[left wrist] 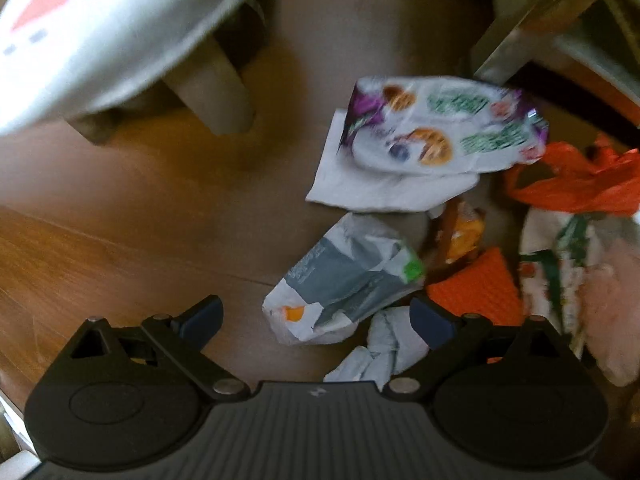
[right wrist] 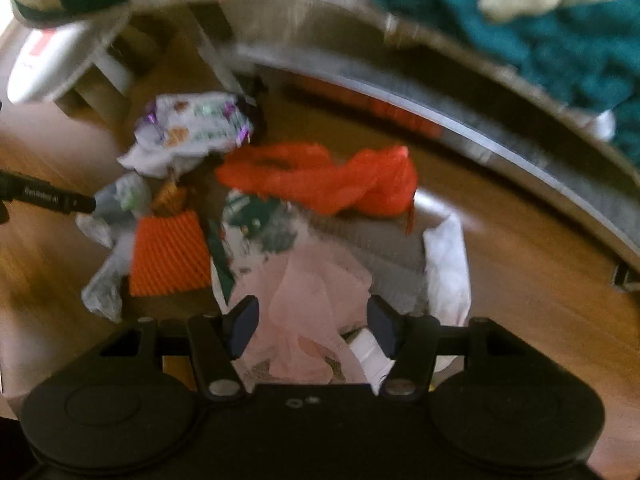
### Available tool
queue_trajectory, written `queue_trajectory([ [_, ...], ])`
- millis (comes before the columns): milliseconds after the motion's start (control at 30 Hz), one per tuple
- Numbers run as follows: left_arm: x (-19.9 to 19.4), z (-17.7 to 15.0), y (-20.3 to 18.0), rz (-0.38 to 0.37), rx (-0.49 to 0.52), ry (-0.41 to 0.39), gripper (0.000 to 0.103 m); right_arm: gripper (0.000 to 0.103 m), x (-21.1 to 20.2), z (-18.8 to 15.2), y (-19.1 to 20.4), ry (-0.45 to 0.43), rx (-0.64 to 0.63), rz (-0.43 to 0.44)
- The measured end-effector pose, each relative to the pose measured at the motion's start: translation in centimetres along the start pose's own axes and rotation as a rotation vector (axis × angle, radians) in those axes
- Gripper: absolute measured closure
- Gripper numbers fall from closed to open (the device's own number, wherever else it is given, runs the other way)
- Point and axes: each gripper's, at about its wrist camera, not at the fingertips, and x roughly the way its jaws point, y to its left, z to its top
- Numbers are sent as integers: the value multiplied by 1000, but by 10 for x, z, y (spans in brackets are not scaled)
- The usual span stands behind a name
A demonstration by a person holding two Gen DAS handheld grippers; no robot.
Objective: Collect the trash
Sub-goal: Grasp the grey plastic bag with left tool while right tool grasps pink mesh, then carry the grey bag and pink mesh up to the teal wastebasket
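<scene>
Trash lies in a heap on the wooden floor point(left wrist: 120, 248). A purple-and-white snack wrapper point(left wrist: 436, 124) rests on a white napkin point(left wrist: 360, 184). A crumpled grey-and-white wrapper point(left wrist: 344, 280) lies just ahead of my left gripper point(left wrist: 316, 320), which is open and empty above it. An orange ribbed piece point(left wrist: 476, 288), an orange plastic bag point(right wrist: 320, 180) and a green-printed white wrapper point(right wrist: 256, 232) lie to the right. My right gripper point(right wrist: 312, 324) is open, its fingers either side of a pale pink plastic bag point(right wrist: 308, 300) without closing on it.
A white stool point(left wrist: 100, 40) with tan legs stands at the back left. A metal bed frame point(right wrist: 460, 120) with a teal blanket point(right wrist: 520, 32) curves across the back right. A grey bin point(right wrist: 384, 248) with a white liner stands under the pink bag.
</scene>
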Motion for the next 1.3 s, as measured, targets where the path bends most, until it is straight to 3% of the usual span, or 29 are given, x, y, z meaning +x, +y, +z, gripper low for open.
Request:
queue_trajectory([
  [333, 42, 2, -2, -33, 62, 34, 6, 46, 31, -7, 11, 31, -47, 53],
  [567, 51, -5, -7, -51, 76, 50, 53, 49, 35, -8, 14, 22, -83, 37],
  [633, 49, -6, -4, -64, 69, 49, 65, 65, 35, -7, 14, 22, -85, 35],
  [667, 47, -7, -3, -67, 63, 47, 66, 91, 37, -7, 14, 28, -81, 38],
  [700, 45, -8, -2, -67, 57, 43, 69, 97, 38, -7, 14, 37, -75, 38],
  [767, 42, -13, -3, -71, 50, 35, 78, 98, 36, -8, 13, 35, -71, 42],
  [1000, 7, -27, 2, -56, 7, -11, 85, 100, -2, -24, 22, -23, -80, 64],
  [1300, -83, -40, 14, -72, -71, -130, 85, 100, -95, -44, 42, -174, -83, 54],
])
